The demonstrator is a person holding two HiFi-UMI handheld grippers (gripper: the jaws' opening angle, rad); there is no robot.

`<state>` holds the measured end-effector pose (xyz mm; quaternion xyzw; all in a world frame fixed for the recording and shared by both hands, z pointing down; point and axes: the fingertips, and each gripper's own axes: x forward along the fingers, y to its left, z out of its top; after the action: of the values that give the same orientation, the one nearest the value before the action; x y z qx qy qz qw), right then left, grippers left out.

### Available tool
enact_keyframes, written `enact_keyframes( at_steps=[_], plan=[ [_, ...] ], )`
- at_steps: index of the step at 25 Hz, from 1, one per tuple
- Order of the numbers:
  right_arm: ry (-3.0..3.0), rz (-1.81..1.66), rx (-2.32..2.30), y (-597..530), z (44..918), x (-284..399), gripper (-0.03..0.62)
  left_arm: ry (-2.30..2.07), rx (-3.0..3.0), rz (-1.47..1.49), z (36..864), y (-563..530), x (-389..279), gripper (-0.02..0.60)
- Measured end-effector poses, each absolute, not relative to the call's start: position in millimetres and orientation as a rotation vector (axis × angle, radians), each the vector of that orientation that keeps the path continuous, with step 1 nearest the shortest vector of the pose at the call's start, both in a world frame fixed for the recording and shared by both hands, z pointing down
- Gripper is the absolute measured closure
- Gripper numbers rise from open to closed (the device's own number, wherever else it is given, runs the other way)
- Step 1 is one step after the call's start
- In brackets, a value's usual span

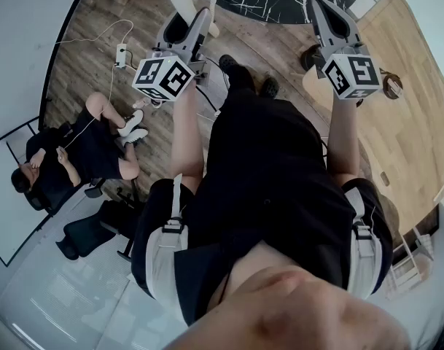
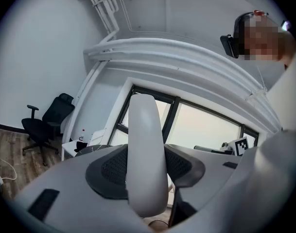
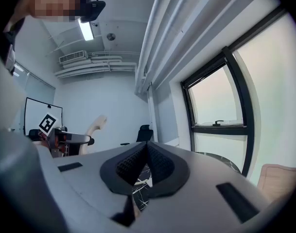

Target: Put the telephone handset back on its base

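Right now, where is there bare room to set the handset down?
The wooden table beside the right gripper is mostly bare, apart from a small dark item near its edge. The floor left of the left gripper, which holds the handset, is crowded: seated person, chairs, cable.

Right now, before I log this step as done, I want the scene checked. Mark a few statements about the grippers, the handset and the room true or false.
1. The left gripper grips the white handset. True.
2. The right gripper holds something too. False: its jaws are together with nothing between them.
3. The handset rests on its base. False: it is held up in the air between the left gripper's jaws.
4. A wooden table stands on the right gripper's side. True.
5. Nobody else is in the room. False: another person sits at the left of the head view.
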<state>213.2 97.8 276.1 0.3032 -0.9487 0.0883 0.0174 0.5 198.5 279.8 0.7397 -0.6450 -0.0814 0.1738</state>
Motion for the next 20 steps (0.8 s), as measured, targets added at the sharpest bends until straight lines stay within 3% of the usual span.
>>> enact_keyframes(
  at_steps=[20],
  plan=[
    [-2.949, 0.300, 0.941, 106, 279, 226, 0.562, -1.834, 2.075, -0.212, 283, 207, 11, 0.360]
  ],
)
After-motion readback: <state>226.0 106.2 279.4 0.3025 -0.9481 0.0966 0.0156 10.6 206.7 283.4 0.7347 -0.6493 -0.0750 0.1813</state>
